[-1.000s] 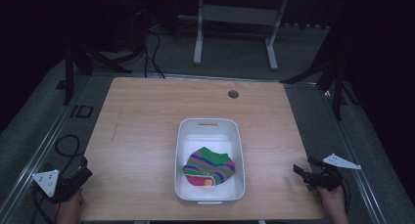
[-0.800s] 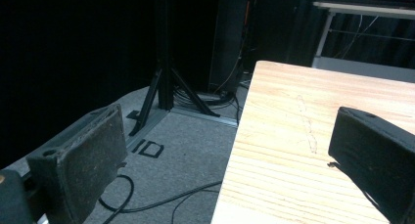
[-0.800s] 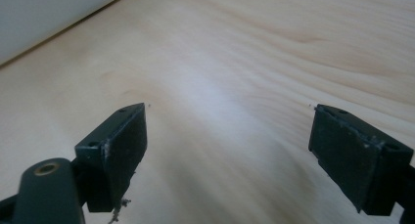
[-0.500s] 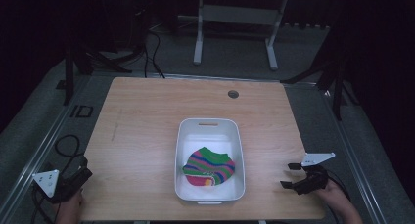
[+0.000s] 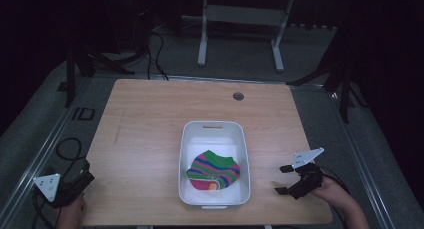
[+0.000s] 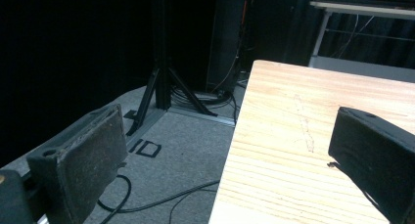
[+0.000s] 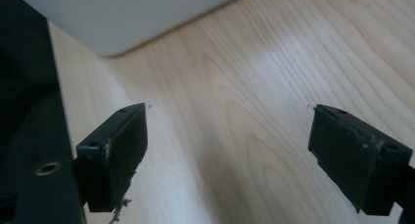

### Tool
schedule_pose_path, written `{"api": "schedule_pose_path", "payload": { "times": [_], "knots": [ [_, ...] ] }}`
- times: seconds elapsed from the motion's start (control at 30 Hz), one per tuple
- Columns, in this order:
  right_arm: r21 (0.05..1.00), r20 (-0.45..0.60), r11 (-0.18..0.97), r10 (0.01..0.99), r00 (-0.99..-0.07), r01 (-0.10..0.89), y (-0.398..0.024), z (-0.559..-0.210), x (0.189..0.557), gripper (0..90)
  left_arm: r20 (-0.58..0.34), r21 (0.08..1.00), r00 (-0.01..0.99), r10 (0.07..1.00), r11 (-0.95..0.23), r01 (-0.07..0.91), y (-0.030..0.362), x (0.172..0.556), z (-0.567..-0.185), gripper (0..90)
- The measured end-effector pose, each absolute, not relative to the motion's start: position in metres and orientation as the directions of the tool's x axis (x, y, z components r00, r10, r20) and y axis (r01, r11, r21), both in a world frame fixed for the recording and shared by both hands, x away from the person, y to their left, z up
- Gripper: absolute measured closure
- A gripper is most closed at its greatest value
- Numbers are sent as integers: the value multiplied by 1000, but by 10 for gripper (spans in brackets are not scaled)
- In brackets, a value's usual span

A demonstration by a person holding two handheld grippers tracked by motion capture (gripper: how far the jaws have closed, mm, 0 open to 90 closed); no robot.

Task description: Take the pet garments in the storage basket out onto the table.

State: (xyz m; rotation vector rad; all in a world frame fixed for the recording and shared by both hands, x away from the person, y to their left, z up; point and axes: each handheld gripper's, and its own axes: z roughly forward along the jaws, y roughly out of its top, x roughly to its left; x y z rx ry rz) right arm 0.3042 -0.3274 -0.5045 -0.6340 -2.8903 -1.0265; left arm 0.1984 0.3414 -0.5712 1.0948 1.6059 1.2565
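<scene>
The right gripper [image 5: 283, 179] has its jaws spread wide with nothing between them. In the right gripper view its two black pads [image 7: 115, 150] hang over bare wood grain, with a rounded corner of the white tub [image 7: 112, 18] at 11 o'clock. In the high view this gripper sits at about 4 o'clock on the wooden table [image 5: 150, 119], tips aimed toward the tub [image 5: 214, 131], apart from its near right wall by a strip of open tabletop. The table's right edge lies just behind the hand [image 5: 332, 189] that holds it.

The left gripper [image 5: 82, 181] is also held apart and grips nothing. In the left gripper view one pad [image 6: 88, 155] hangs off the table over grey carpet and the other [image 6: 377, 150] over the wood, so it straddles the table's left edge at about 8 o'clock in the high view.

The tub stands just nearer than the table's centre, its near end close to the front edge. Inside, toward the near end, lies a bunched striped cloth [image 5: 215, 170] in green, blue, pink and orange bands. Wide bare wood lies at 9, 12 and 3 o'clock of the tub. A small round grommet [image 5: 238, 96] sits near the far edge at 12 o'clock.

Around the table is grey carpet with loose black cables [image 5: 65, 149], black stand legs [image 5: 75, 64], and a pale metal frame [image 5: 240, 19] beyond the far edge; the rest is dark.
</scene>
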Motion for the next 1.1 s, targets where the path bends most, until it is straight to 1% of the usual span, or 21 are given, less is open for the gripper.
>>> {"api": "schedule_pose_path", "payload": {
  "times": [0.17,0.27,0.33,0.6,0.8,0.93,1.0,1.1],
  "knots": [
    [613,131,714,331,-935,338,-308,-487,306,142,-83,980,-299,951,132,150,342,198,-571,12],
    [622,102,722,309,-945,303,-298,-475,307,141,-82,980,-298,951,132,150,342,198,-571,12],
    [625,63,733,296,-953,269,-292,-466,308,141,-84,979,-297,951,134,151,342,198,-571,12],
    [627,45,747,245,-969,218,-263,-440,315,146,-81,980,-293,953,130,151,342,198,-571,12],
    [625,37,760,202,-979,180,-239,-431,317,135,-84,980,-293,952,133,150,342,198,-571,12],
    [615,43,772,171,-984,161,-222,-430,318,123,-85,980,-292,953,134,150,342,198,-571,12],
    [608,28,783,149,-989,135,-214,-431,317,116,-85,979,-291,953,134,152,343,198,-571,12],
    [599,48,791,119,-992,124,-198,-433,317,127,-86,979,-289,953,134,151,343,198,-571,12]
  ]
}}
